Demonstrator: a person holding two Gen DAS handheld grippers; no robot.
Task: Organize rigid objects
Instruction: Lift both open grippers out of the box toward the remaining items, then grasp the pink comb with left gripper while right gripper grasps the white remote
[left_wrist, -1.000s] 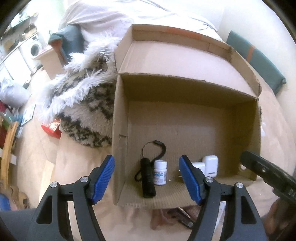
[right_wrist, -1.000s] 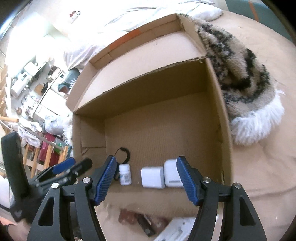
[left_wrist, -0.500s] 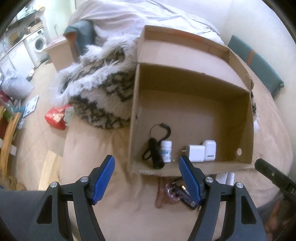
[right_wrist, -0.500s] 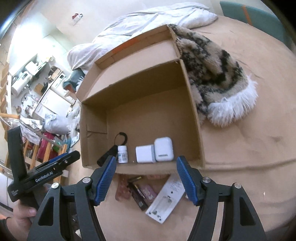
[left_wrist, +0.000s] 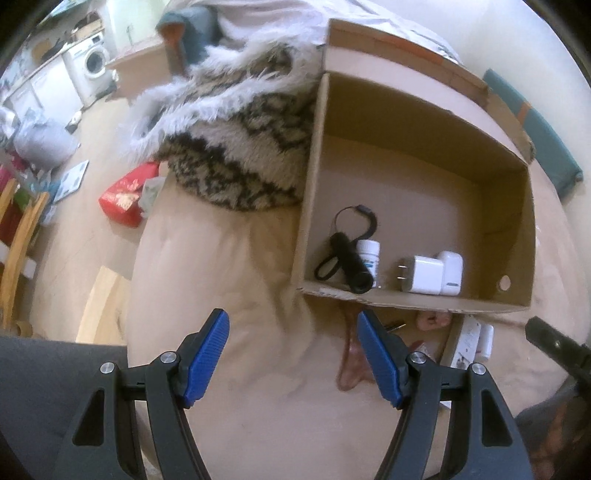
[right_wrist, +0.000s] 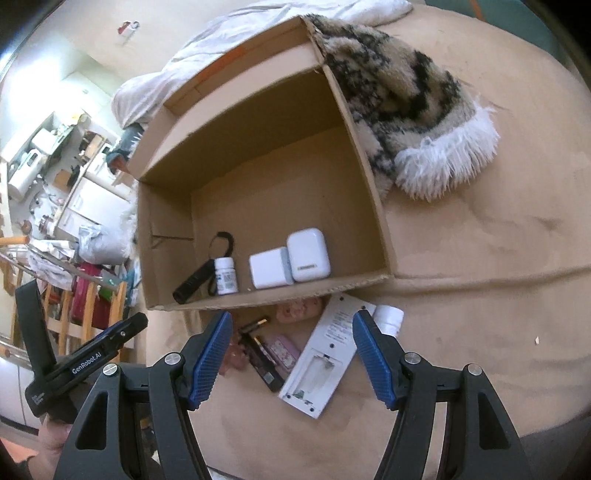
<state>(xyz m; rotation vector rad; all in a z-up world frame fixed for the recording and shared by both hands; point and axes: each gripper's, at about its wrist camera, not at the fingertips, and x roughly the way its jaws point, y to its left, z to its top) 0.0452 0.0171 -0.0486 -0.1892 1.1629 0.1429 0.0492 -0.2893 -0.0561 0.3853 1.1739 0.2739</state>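
On a tan bedspread, a cardboard box holds a flashlight, pill bottle and two white chargers; both the left gripper and right gripper hover spread and empty over loose items outside

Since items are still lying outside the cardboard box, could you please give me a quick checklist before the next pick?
1. Right claw open, nothing between the jaws: ok.
2. Left claw open, nothing held: ok.
3. Free floor space in cardboard box: ok.
4. White remote unobstructed from above: ok.
5. Whether white bottle beside the remote is upright: cannot tell.
6. All items boxed: not ok.
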